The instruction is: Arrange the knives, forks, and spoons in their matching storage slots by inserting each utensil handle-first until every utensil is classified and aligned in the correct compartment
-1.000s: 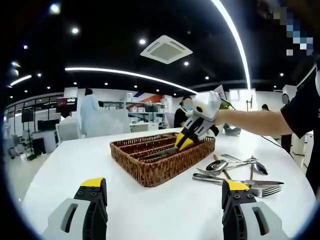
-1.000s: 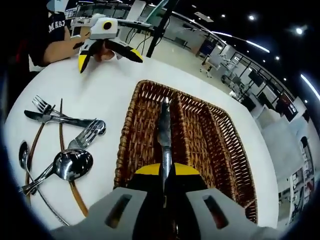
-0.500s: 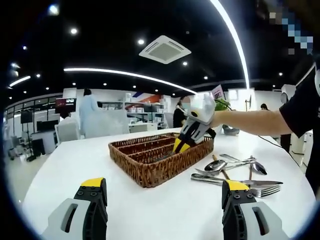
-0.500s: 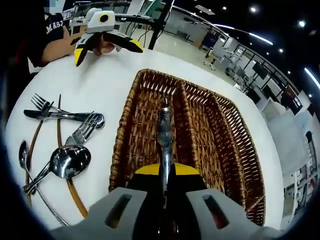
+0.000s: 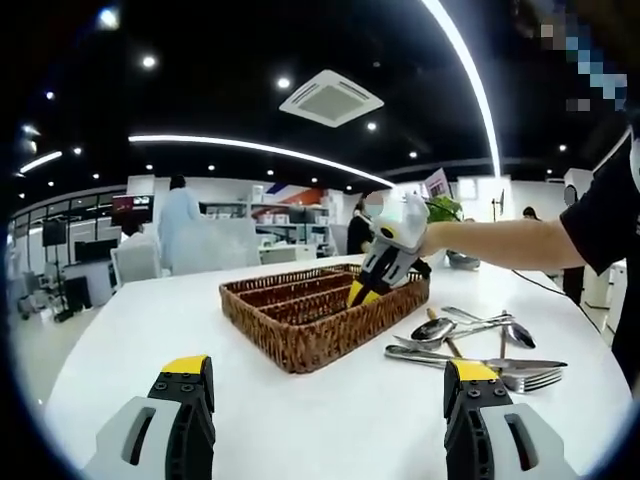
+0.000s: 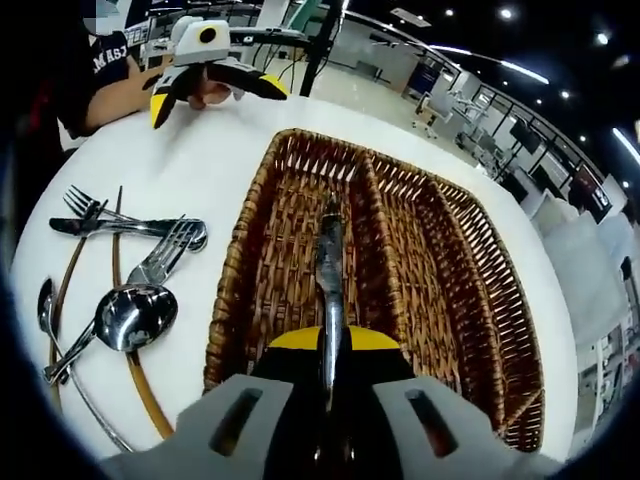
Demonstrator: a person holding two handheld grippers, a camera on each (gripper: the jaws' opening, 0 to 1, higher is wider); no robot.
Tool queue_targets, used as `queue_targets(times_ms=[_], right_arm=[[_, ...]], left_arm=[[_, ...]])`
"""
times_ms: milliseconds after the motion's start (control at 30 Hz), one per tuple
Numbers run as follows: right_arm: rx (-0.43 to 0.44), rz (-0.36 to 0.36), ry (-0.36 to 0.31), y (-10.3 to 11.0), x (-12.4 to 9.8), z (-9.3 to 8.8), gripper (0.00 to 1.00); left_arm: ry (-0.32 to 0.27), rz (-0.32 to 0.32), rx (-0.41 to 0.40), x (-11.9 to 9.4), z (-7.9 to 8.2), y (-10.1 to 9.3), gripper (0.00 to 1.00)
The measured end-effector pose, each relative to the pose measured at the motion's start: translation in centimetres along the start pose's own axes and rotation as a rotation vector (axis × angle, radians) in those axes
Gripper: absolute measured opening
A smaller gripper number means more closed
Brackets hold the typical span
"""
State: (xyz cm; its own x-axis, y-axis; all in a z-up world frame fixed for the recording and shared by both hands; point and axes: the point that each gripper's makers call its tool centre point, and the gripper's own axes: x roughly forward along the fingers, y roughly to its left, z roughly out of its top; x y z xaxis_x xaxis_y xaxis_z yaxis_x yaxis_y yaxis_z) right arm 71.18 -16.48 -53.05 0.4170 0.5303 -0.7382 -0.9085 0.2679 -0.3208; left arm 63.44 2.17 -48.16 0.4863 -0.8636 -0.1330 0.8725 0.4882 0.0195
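My right gripper (image 6: 322,345) is shut on a metal knife (image 6: 328,262). The knife points away from me down into the left compartment of a brown wicker basket (image 6: 232,275), close to the first divider. In the left gripper view the same gripper (image 5: 362,292) dips into the basket (image 5: 300,350) from the right, held by a person's arm. My left gripper (image 5: 325,405) hovers open over the white table, short of the basket, with nothing between its jaws. It appears again at the far end of the table as the left gripper (image 6: 215,100), held in a hand.
Loose cutlery lies left of the basket: forks (image 6: 88,206), a knife (image 6: 120,228), a large spoon (image 6: 132,318) and thin wooden-handled pieces. The same cutlery pile (image 5: 470,335) sits right of the basket. A seated person's dark sleeve (image 6: 100,70) is at the table's far edge.
The right gripper has carried the knife a little deeper and lower over the basket's left compartment. The left gripper stays open and still.
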Motion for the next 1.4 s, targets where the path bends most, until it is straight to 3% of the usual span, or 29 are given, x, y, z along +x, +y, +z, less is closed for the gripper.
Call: queue_targets(times_ms=[333, 467, 633, 767, 800, 1000, 1200, 1400], right_arm=[[0.051, 0.005, -0.052, -0.2, -0.3, 0.3, 0.07], [0.063, -0.016, -0.11, -0.6, -1.4, 1.4, 0.11], [0.055, -0.037, -0.136, -0.7, -2.9, 2.6, 0.25], [0.069, -0.095, -0.176, -1.7, -4.3, 3.7, 0.49], [0.098, -0.106, -0.218, -1.8, -4.8, 4.3, 0.54], [0.133, -0.171, -0.275, -2.2, -6.6, 4.8, 0.9], [0.14, -0.195, -0.293, -0.6, -7.7, 4.6, 0.99], [0.163, -0.28, -0.35, -0.2, -9.6, 4.0, 0.99]], left_arm=[[0.006, -0.006, 0.001, 0.3, -0.2, -0.1, 1.0], [0.003, -0.002, 0.001, 0.2, -0.1, 0.0, 1.0], [0.002, -0.003, 0.002, 0.2, 0.0, -0.2, 1.0], [0.002, -0.005, 0.002, 0.3, 0.0, -0.2, 1.0], [0.002, -0.005, 0.003, 0.3, 0.0, -0.2, 1.0], [0.001, -0.006, 0.005, 0.2, 0.1, -0.3, 1.0], [0.004, -0.003, 0.01, 0.3, 0.0, -0.3, 1.0], [0.004, -0.001, 0.014, 0.5, 0.0, -0.4, 1.0]])
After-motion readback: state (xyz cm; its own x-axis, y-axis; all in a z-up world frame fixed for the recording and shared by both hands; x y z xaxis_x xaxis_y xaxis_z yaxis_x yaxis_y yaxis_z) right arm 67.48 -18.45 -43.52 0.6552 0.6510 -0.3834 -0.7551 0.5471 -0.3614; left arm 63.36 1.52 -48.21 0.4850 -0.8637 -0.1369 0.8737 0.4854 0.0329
